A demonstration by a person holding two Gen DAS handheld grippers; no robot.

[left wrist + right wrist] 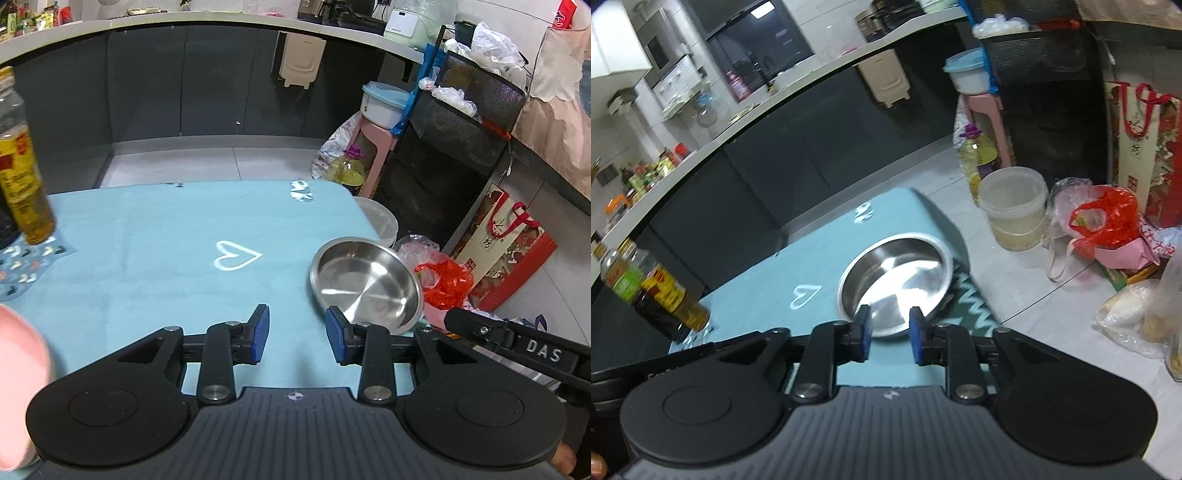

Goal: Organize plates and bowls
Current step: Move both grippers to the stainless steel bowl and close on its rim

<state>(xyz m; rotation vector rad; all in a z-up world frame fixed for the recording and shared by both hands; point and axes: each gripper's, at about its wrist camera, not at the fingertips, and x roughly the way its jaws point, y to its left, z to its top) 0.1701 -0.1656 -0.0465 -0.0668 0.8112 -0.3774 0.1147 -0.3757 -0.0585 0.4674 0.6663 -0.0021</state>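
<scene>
A stainless steel bowl (365, 282) sits near the right edge of the table with the light blue cloth (166, 236). In the right wrist view the bowl (897, 273) lies just ahead of my right gripper (888, 334), which is open, its blue pads on either side of the bowl's near rim. My left gripper (297, 338) is open and empty above the cloth, just left of the bowl. The right gripper's black body (517, 343) shows at the right in the left wrist view.
Oil and sauce bottles (653, 291) stand at the table's left; one bottle (22, 177) shows in the left wrist view. On the floor right of the table are a plastic bucket (1014, 206), a red bag (1104, 218), an oil jug (979, 155) and a gift bag (502, 251).
</scene>
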